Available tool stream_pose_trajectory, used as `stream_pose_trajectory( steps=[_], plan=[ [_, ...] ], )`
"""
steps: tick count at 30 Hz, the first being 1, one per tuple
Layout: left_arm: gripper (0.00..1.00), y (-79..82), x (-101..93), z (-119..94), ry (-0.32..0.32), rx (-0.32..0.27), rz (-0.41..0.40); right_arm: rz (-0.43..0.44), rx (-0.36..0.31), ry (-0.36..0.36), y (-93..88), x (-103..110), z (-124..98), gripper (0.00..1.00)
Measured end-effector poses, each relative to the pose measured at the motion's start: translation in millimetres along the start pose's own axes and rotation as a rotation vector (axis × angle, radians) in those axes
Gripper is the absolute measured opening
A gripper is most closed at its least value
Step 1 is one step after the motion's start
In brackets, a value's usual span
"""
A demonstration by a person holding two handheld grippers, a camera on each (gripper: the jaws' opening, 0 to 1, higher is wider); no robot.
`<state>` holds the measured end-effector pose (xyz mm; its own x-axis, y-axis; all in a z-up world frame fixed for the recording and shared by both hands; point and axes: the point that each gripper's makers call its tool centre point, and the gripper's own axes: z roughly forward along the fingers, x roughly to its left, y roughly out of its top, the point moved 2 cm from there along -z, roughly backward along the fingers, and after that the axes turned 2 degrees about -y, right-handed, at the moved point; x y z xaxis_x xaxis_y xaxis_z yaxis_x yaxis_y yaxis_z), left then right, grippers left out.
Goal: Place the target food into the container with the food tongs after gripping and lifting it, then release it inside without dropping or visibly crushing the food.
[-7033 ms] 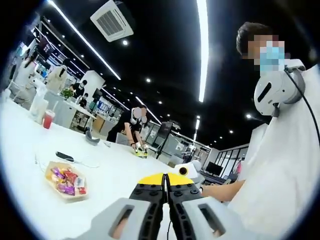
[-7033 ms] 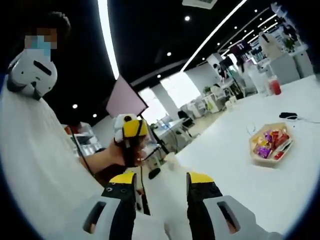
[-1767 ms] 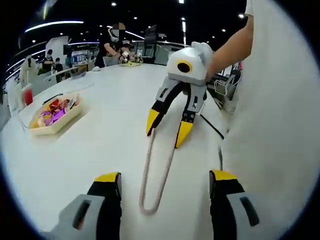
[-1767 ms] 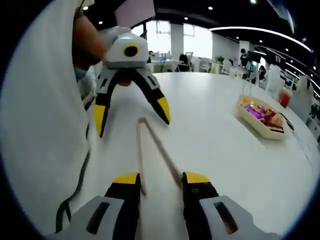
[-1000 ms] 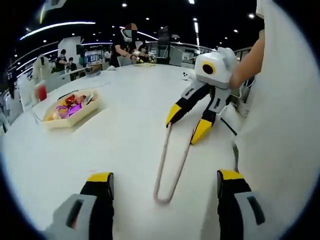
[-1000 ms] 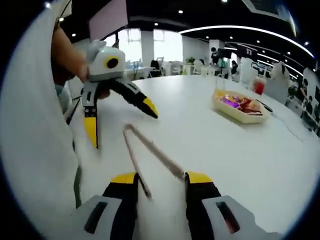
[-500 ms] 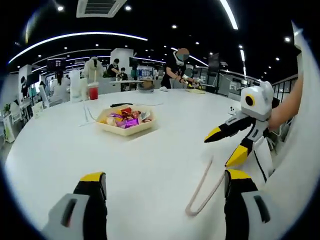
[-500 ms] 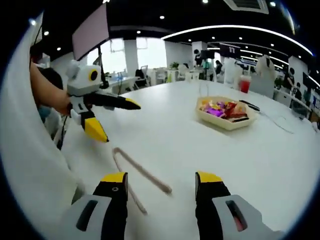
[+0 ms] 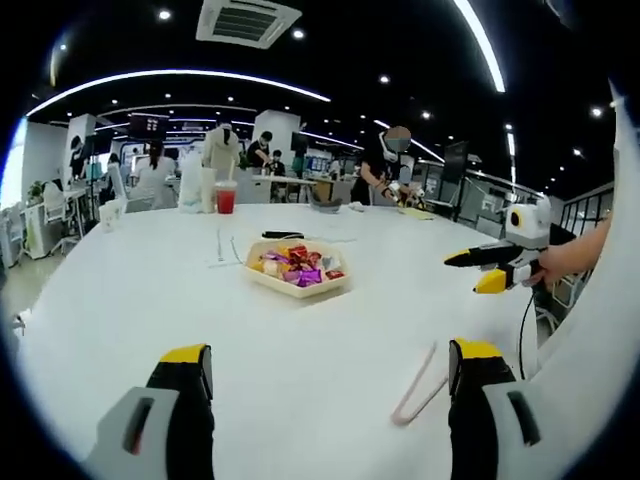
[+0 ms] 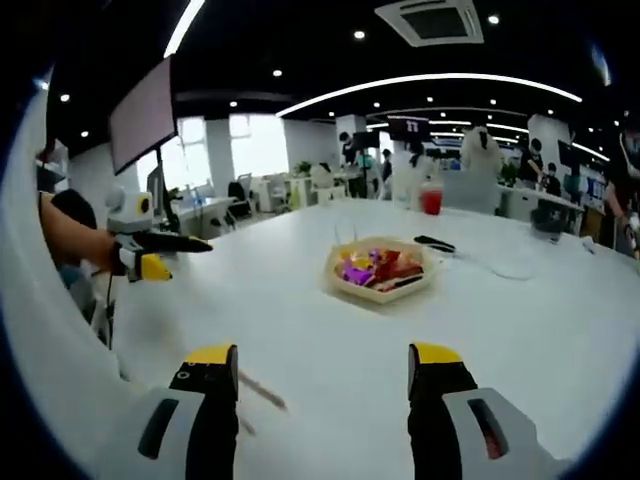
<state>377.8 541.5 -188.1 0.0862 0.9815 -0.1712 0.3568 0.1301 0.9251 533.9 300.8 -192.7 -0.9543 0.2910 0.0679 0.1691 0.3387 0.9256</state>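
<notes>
A pale tray (image 9: 297, 283) of colourful wrapped snacks sits mid-table, and in the right gripper view the same tray (image 10: 380, 281) lies ahead, right of centre. Pink food tongs (image 9: 418, 386) lie flat on the white table near my left gripper's right jaw. One tong arm (image 10: 262, 392) shows beside my right gripper's left jaw. My left gripper (image 9: 330, 362) is open and holds nothing. My right gripper (image 10: 322, 362) is open and holds nothing too. Each gripper shows in the other view, held in a hand: the right gripper (image 9: 495, 270) and the left gripper (image 10: 150, 256).
A red drink cup (image 9: 227, 199) stands at the far table edge, and it appears again as the cup (image 10: 431, 198). A black object (image 10: 437, 242) and a thin cable (image 10: 510, 268) lie beyond the tray. People work at tables behind. The person's white sleeve (image 9: 600, 330) borders the right.
Both cameras have swung up and toward the tray, so the tongs slid toward the lower edges. The two grippers now sit farther apart and farther from the tongs.
</notes>
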Motion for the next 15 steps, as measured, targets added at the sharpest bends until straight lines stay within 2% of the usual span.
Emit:
stream_pose_trajectory(
  steps=[5,8,13,15],
  plan=[
    [0.99,11.0,0.1,-17.7,-0.011,-0.018,0.011,-0.002,-0.012,-0.032,-0.8,-6.8,-22.4,0.74],
    [0.99,10.8,1.2,-22.6,-0.008,-0.012,0.015,0.024,-0.022,-0.045,0.1,-9.8,-30.1,0.77],
    [0.99,15.1,-5.6,-31.3,-0.033,0.000,0.048,0.037,-0.060,-0.047,19.9,-7.7,-43.7,0.83],
    [0.99,18.0,-5.9,-34.6,-0.037,0.000,0.057,0.011,-0.081,-0.043,29.3,-6.4,-49.8,0.83]
  ],
)
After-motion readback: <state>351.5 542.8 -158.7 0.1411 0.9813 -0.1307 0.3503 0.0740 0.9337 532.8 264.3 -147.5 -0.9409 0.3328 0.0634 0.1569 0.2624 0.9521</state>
